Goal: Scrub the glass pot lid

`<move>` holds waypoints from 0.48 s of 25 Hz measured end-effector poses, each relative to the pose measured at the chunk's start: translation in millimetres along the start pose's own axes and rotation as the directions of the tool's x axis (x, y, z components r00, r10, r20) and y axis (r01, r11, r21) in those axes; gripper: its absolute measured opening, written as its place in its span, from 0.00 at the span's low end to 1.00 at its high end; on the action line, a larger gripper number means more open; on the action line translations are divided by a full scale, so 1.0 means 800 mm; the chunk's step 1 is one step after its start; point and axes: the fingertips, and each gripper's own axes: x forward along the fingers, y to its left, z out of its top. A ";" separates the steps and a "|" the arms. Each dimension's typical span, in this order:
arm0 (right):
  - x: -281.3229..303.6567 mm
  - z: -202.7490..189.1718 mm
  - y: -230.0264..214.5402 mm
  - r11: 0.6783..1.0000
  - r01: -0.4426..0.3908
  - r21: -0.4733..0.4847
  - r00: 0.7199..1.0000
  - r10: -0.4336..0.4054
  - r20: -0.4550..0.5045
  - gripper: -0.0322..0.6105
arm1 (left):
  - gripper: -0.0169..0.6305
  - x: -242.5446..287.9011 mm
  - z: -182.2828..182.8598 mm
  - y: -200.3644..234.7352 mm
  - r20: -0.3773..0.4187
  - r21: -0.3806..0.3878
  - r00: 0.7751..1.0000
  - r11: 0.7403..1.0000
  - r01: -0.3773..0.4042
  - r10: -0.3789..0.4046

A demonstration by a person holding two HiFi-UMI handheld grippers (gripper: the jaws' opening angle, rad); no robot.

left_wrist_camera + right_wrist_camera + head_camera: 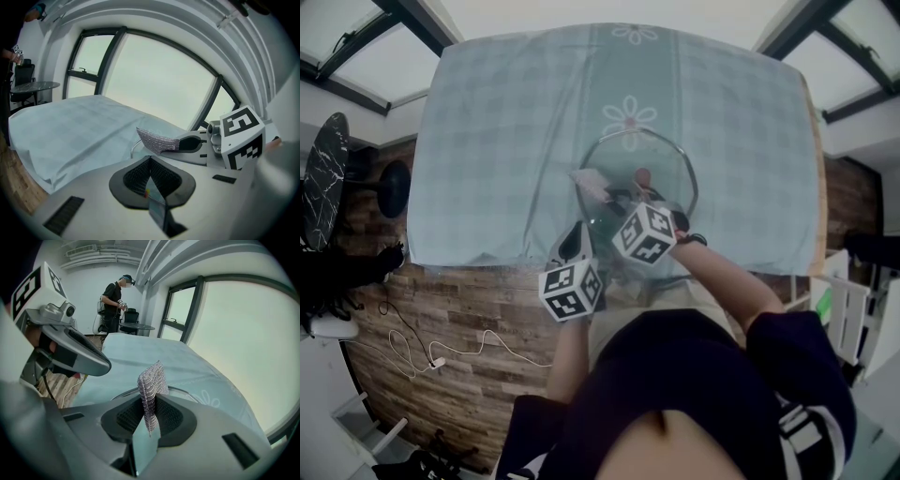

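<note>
Scrubbing stage: right gripper [149, 414] clamps a mesh pad [151, 380] upright over the lid [661, 164], which lies on the clothed bench [506, 141]. The left gripper [150, 176] is clenched at the lid's near edge, perhaps pinching its rim. Good practice: steady the lid, press the pad flat, work in overlapping circles.

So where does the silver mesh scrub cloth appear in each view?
Head view: scrub cloth at centre, over the glass lid.
Left gripper view: scrub cloth at centre, sticking out of the right claw.
Right gripper view: scrub cloth at centre, upright between that claw's jaws.
Shared landmark: the pale checked tablecloth.
</note>
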 end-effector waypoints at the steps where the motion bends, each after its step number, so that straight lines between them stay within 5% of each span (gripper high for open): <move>1: -0.001 -0.001 0.004 1.000 -0.001 -0.007 1.000 0.001 -0.001 0.17 | 0.03 -0.001 0.000 -0.001 0.000 0.002 1.000 1.000 0.002 -0.002; 12: -0.011 -0.008 0.045 0.996 -0.012 -0.086 1.000 0.010 -0.021 0.17 | 0.03 -0.020 -0.006 -0.003 0.000 0.017 1.000 1.000 0.011 -0.011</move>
